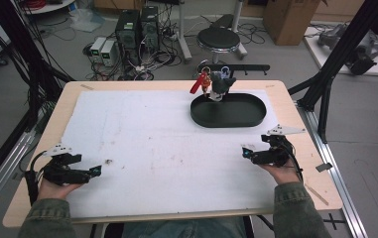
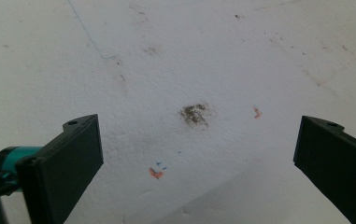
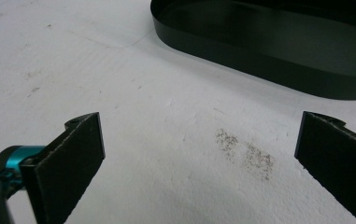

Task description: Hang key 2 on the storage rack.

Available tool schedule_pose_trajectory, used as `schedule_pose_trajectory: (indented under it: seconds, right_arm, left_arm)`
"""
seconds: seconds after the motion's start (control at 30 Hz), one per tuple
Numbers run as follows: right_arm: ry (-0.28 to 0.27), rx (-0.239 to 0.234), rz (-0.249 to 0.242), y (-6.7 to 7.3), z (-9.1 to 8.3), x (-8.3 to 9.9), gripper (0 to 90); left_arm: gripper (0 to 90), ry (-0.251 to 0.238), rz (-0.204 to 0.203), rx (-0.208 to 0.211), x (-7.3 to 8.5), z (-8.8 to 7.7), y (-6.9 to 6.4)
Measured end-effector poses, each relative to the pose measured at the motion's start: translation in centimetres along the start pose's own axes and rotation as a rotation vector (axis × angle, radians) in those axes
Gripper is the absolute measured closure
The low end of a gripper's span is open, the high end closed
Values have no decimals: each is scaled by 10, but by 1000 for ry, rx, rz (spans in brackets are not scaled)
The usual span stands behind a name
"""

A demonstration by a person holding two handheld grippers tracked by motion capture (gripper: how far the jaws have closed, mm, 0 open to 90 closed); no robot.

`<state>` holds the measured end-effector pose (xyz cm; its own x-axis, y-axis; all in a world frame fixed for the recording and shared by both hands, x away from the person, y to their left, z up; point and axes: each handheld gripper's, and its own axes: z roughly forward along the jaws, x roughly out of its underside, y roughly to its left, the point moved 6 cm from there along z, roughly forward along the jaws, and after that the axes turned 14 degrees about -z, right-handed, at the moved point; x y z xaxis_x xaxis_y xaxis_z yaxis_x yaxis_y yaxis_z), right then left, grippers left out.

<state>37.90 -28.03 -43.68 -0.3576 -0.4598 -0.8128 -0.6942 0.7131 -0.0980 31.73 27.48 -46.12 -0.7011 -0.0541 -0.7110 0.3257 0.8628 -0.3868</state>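
High view: two hand-held grippers, left (image 1: 96, 171) and right (image 1: 246, 153) (both jaws spread, empty), one black oval tray (image 1: 228, 118).

Wooden table (image 1: 295, 130) under white sheet (image 1: 142, 144), black oval tray (image 1: 228, 119) atop.

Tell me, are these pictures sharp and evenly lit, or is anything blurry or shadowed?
High view: dim and soft, the toys by the black tray hard to make out. Left gripper view: white sheet sharp, a faint shadow at the bottom. Right gripper view: near jaws crisp, the tray's far rim blurred.
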Motion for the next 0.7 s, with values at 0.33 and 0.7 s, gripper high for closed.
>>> schedule_pose_trajectory:
  seconds: [0.33, 0.7]
  right_arm:
    - [-19, -17, 31, 1, -10, 11, 7]
    - [-35, -3, 37, -1, -17, 28, 7]
  left_arm:
    - [17, 22, 9, 1, 2, 4, -3]
    - [17, 36, 15, 9, 5, 6, -5]
